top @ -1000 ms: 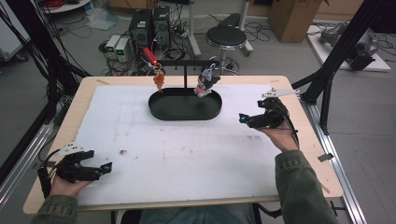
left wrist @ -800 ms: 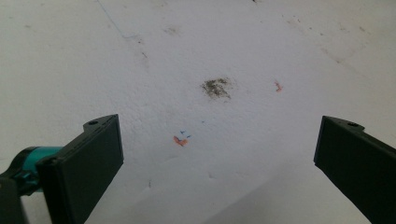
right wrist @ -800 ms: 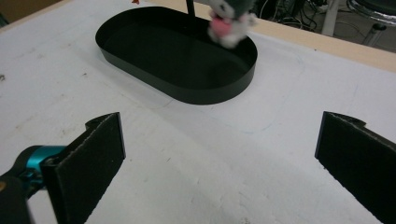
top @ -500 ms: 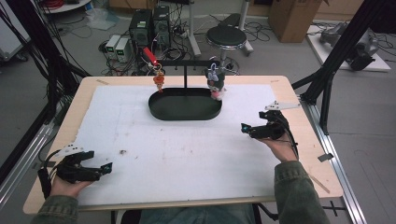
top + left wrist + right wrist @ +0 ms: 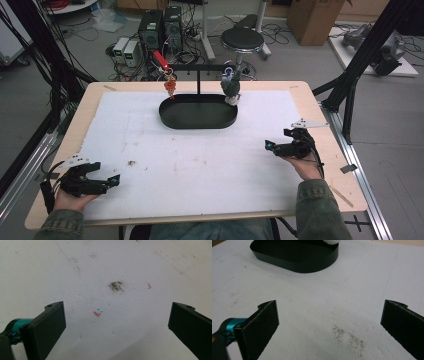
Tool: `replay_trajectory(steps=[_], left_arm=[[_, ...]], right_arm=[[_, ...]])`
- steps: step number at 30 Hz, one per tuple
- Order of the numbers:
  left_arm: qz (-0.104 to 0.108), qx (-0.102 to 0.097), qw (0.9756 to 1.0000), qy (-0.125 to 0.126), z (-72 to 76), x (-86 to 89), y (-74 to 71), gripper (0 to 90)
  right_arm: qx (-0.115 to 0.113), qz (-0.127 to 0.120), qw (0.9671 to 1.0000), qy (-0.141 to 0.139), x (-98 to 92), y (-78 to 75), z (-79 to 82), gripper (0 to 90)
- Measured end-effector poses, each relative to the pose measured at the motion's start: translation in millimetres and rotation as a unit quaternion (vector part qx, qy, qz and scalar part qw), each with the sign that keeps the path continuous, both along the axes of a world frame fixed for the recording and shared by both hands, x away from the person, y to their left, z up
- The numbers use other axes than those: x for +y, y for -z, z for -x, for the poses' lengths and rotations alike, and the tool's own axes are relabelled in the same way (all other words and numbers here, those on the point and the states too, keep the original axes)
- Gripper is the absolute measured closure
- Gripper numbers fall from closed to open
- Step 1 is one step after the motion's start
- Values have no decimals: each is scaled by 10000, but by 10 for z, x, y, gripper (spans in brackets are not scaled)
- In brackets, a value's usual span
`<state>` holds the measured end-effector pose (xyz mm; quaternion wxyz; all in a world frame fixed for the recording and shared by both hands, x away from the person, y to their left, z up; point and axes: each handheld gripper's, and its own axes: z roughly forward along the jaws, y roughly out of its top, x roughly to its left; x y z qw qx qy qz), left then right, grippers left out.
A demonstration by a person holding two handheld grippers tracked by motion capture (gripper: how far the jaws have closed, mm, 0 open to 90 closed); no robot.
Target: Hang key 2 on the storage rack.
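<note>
A black oval tray (image 5: 198, 117) (image 5: 294, 263) with a T-shaped rack (image 5: 200, 67) stands at the back middle of the white mat. An orange charm (image 5: 170, 87) hangs from the rack's left end and a grey-white charm (image 5: 231, 89) from its right end. My left gripper (image 5: 112, 181) (image 5: 116, 325) rests at the near left corner, jaws wide open over bare, stained mat. My right gripper (image 5: 270, 146) (image 5: 329, 325) is held at the right side of the mat, open with nothing between its jaws, pointing toward the tray.
The white mat (image 5: 200, 165) covers most of the wooden table (image 5: 320, 115). Black frame struts (image 5: 360, 65) rise at the right, and cables and struts at the left. A stool (image 5: 242, 37) and electronics boxes (image 5: 160, 25) stand on the floor behind.
The right gripper has drawn back toward the person and slightly down the mat, away from the tray. The grey-white charm has swung to the right on the rack. The left gripper has stayed put.
</note>
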<state>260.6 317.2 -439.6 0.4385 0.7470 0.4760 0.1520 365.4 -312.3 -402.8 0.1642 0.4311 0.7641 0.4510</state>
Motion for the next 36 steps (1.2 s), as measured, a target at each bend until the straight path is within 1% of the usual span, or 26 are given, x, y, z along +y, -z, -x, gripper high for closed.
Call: replay_trajectory(steps=[4,6,13,14,15,20,24,25,29,32,34,36], left_arm=[[0,4,10000,5,2,1,3,17],[4,1,10000,-3,3,1,3,17],[2,-12,10000,17,12,3,-2,17],[3,-9,10000,33,12,4,-2,18],[3,-10,10000,33,13,2,-2,18],[16,-6,10000,22,17,-6,2,17],[25,-11,10000,6,20,-8,6,17],[24,-2,10000,15,20,-7,6,17],[8,-6,10000,30,20,-8,8,17],[0,-2,10000,26,18,-9,8,17],[-7,-7,10000,42,17,-12,10,17],[-30,-8,10000,51,16,-15,11,17]], right_arm=[[2,56,10000,18,-30,72,27,8],[64,58,9999,51,-43,95,52,8],[-40,147,9998,85,-87,141,108,8],[-35,134,9999,100,-89,141,124,8],[-81,133,9998,81,-98,147,133,8],[-79,98,9999,106,-138,172,208,8],[-138,69,9998,87,-183,192,271,8],[-90,78,9999,110,-191,194,294,8],[-166,47,9998,107,-229,210,357,8],[-199,17,9997,157,-248,215,407,8],[-275,35,9995,170,-251,219,429,8],[-293,69,9994,158,-233,211,440,8]])
